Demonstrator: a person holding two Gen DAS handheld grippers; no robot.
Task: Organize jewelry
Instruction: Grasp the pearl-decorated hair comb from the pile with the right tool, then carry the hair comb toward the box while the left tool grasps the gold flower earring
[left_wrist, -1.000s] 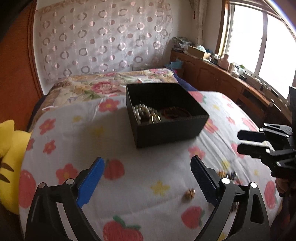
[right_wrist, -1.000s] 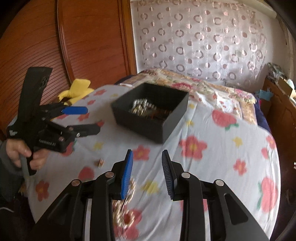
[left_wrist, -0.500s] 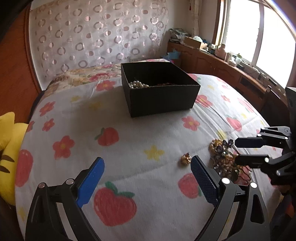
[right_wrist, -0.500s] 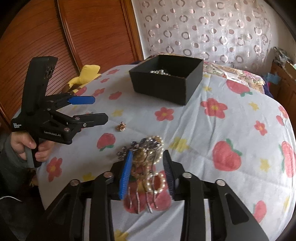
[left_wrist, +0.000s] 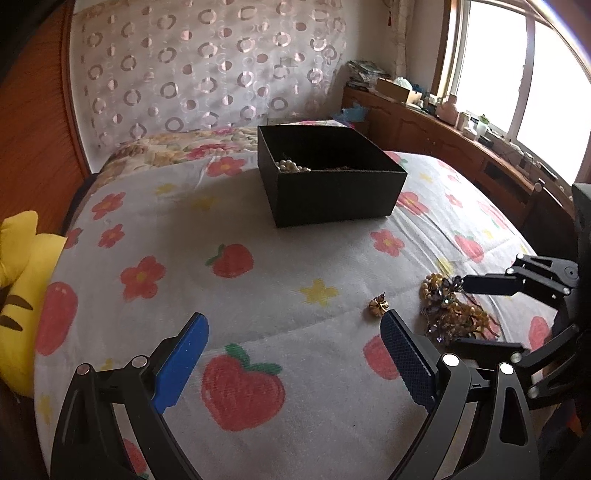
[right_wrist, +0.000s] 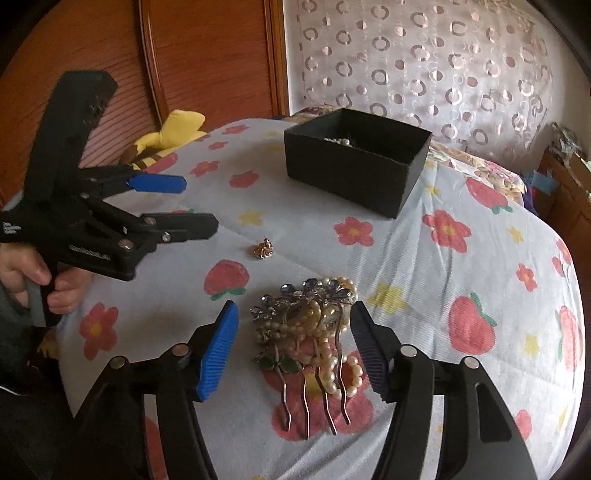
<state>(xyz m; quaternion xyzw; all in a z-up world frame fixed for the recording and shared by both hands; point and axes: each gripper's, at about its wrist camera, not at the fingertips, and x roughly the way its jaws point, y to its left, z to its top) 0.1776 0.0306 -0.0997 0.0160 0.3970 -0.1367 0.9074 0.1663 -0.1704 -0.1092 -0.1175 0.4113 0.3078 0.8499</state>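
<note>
A black open box (left_wrist: 328, 184) (right_wrist: 354, 158) with pearls inside stands on the flowered bedspread. A heap of jewelry (right_wrist: 314, 328) (left_wrist: 450, 310), with pearl strands, a jewelled hair comb and metal prongs, lies near the bed's edge. A small gold earring (left_wrist: 378, 305) (right_wrist: 263, 249) lies alone to its left. My right gripper (right_wrist: 291, 343) is open, its jaws straddling the heap. My left gripper (left_wrist: 291, 354) is open and empty, low over the bedspread, just short of the earring.
A yellow plush toy (left_wrist: 18, 280) lies at the bed's left edge by the wooden wardrobe (right_wrist: 184, 59). A wooden counter (left_wrist: 461, 147) with clutter runs under the window on the right. A patterned curtain (left_wrist: 207, 66) hangs behind the bed.
Both grippers have dropped toward the bedspread. The right gripper's jaws have opened wide around the jewelry heap. The left gripper stays open.
</note>
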